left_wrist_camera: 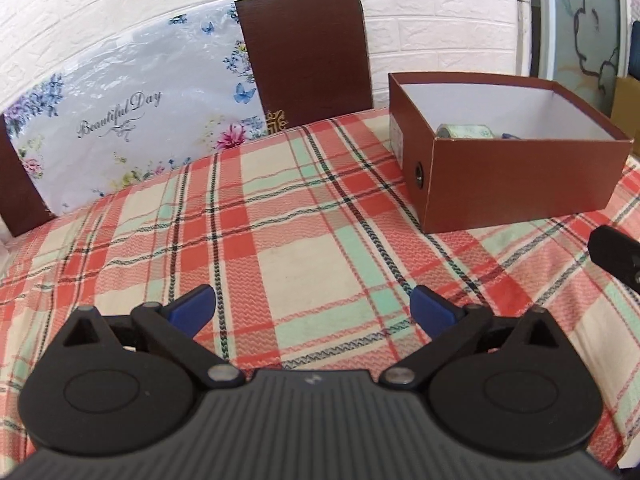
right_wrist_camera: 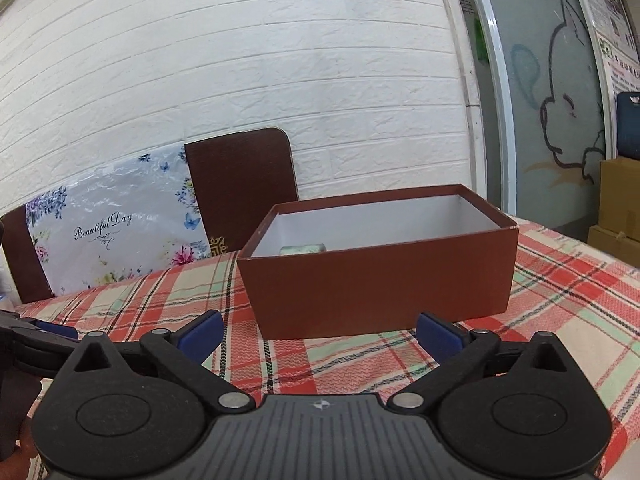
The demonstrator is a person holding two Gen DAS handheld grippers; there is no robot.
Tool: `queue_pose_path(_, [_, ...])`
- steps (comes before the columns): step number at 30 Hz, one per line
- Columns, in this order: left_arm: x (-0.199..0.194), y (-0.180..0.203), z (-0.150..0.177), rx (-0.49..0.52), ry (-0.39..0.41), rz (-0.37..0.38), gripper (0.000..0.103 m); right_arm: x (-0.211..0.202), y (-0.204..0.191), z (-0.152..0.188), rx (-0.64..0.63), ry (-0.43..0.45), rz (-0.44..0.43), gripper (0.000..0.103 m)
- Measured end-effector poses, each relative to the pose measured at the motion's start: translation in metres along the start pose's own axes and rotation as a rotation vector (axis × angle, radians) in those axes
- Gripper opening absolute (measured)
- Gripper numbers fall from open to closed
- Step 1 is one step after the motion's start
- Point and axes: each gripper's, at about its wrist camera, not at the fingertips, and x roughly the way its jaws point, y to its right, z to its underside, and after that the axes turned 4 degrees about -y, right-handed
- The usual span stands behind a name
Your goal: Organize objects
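Open brown cardboard box [right_wrist_camera: 380,276] on red-and-green plaid tabletop [left_wrist_camera: 280,216]; both grippers idle.
Box: lidless, white inside, holds a pale green patterned roll [left_wrist_camera: 464,131] lying low against its far-left wall. Left gripper [left_wrist_camera: 314,308]: jaws spread wide, empty, over bare cloth. Right gripper [right_wrist_camera: 320,330]: jaws spread wide, empty, just before the box.
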Motion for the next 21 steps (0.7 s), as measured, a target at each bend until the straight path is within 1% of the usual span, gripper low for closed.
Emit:
queue_pose_path(3, [0.000, 0.002, 0.001, 0.001, -0.013, -0.019, 0.103, 0.005, 0.004, 0.002, 0.012, -0.017, -0.010, 0.102])
queue_pose_path(8, [0.003, 0.007, 0.002, 0.009, -0.043, -0.065, 0.103, 0.016, 0.006, 0.004, 0.009, -0.065, 0.006, 0.102])
queue_pose_path(12, [0.006, 0.013, 0.004, 0.015, -0.082, -0.056, 0.103, 0.022, 0.006, 0.008, -0.004, -0.106, 0.018, 0.102])
queue_pose_path(14, [0.008, 0.015, 0.005, 0.014, -0.097, -0.036, 0.103, 0.024, 0.007, 0.009, -0.002, -0.119, 0.013, 0.102])
queue_pose_path(21, [0.009, 0.018, 0.008, 0.013, -0.118, -0.003, 0.103, 0.024, 0.006, 0.010, -0.003, -0.136, 0.010, 0.102])
